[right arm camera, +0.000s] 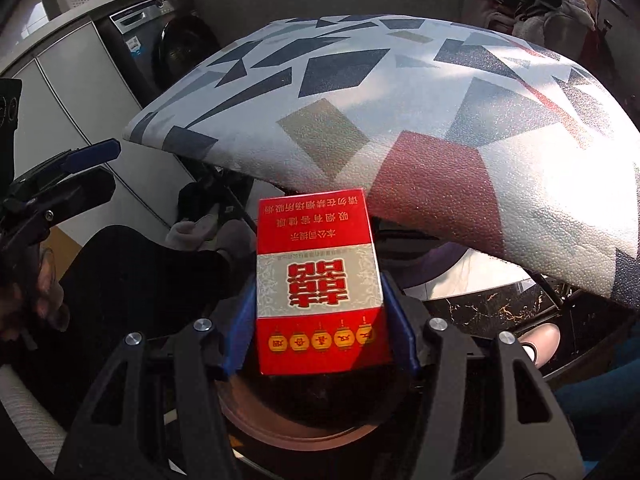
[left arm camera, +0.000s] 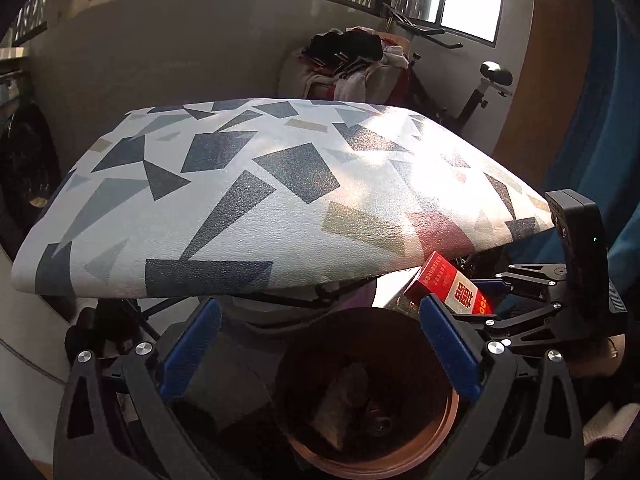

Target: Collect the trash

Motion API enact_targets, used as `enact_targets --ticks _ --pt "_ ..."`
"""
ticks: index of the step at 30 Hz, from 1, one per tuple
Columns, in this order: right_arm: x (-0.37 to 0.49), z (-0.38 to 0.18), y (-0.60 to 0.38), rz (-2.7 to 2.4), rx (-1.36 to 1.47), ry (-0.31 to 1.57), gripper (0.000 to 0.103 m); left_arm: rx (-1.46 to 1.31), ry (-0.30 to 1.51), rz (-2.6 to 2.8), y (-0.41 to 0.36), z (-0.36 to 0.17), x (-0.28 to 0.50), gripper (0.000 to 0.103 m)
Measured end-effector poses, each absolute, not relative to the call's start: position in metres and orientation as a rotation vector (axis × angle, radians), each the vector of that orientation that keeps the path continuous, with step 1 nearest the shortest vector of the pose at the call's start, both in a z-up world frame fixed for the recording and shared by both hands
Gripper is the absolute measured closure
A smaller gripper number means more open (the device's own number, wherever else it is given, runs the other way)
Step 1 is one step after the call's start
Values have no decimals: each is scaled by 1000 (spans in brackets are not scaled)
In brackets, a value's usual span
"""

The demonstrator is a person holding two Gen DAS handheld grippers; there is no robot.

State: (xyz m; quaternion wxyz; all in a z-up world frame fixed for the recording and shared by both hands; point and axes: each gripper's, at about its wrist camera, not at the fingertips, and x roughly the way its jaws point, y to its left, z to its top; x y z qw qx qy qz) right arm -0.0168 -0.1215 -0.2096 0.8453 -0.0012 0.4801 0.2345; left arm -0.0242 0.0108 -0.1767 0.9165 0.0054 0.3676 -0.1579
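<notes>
A red cigarette pack (right arm camera: 316, 240) with gold lanterns and a silver band stands upright between the blue pads of my right gripper (right arm camera: 318, 282), which is shut on it. Directly beneath it is the dark mouth of a round brown bin (right arm camera: 296, 428). In the left wrist view the same bin (left arm camera: 452, 412) sits below my left gripper (left arm camera: 320, 304), whose jaws stand wide open with nothing between them. Crumpled scraps lie inside the bin. The pack (left arm camera: 444, 284) and the right gripper (left arm camera: 468, 296) hover just past the bin's far right rim.
A table under a cloth of grey and blue shapes (left arm camera: 248, 184) overhangs the bin on the far side. An exercise bike (left arm camera: 472, 92) and a chair piled with clothes (left arm camera: 352, 64) stand behind. A washing machine (right arm camera: 160, 40) is at far left. A shoe (right arm camera: 540, 340) is near the bin.
</notes>
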Motion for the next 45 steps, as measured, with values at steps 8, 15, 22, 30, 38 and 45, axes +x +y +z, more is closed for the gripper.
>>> enact_targets --ticks 8,15,22,30,38,45 --pt "-14 -216 -125 482 6 1042 45 -1 764 -306 15 -179 -23 6" --pt "-14 -215 -125 473 -2 1041 45 -9 773 -301 16 -182 -23 6" --pt "-10 -209 -133 423 9 1021 11 -19 792 -296 17 -184 -20 6" --pt "1 -190 -145 351 -19 983 6 43 775 -292 10 -173 -14 6" --pt "17 -140 -160 302 -22 883 6 68 670 -298 8 -129 -3 6" --pt "30 -92 -173 265 -19 802 6 85 586 -297 3 -81 8 6"
